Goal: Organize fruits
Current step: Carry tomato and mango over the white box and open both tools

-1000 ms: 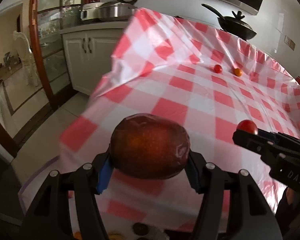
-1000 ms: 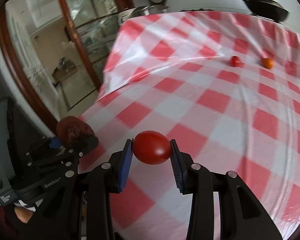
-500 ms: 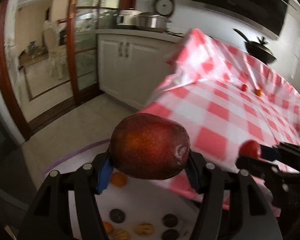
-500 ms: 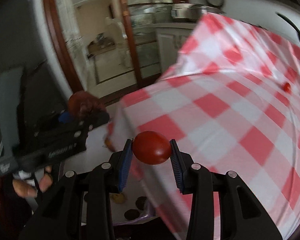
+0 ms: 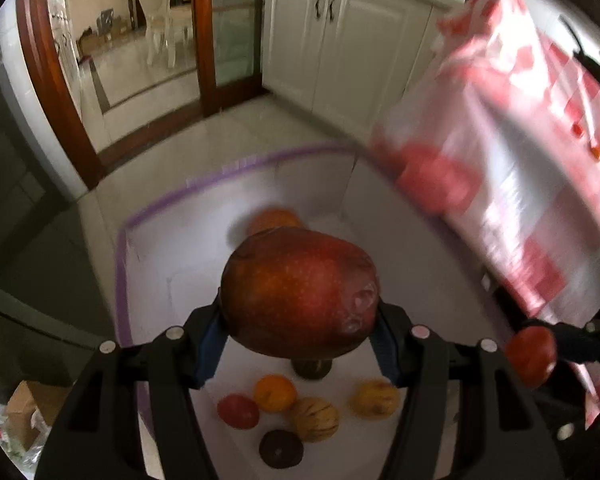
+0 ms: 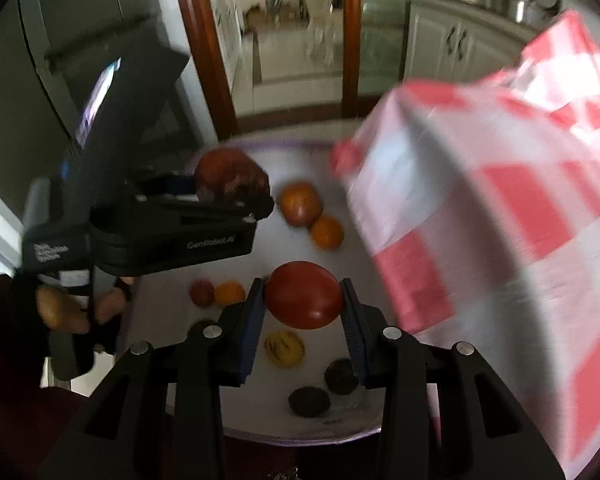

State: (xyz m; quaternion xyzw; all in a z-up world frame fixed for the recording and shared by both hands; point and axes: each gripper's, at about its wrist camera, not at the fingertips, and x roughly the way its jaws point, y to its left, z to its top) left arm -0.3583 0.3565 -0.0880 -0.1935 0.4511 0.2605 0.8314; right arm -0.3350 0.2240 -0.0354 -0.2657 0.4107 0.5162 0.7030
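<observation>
My left gripper is shut on a large red mango, held above a white bin with a purple rim. My right gripper is shut on a red tomato, also above the bin. The bin's floor holds several fruits: an orange, a small red fruit, a striped yellow fruit and a dark round one. The left gripper with the mango shows in the right wrist view. The tomato shows at the right of the left wrist view.
The table with the red-and-white checked cloth stands to the right of the bin; its cloth hangs beside the bin wall. Two small fruits lie far off on it. White cabinets and a wooden door frame stand behind.
Both grippers have swung left off the table and tipped down over the white bin, each still holding its fruit. The bin's fruits have come into full view.
</observation>
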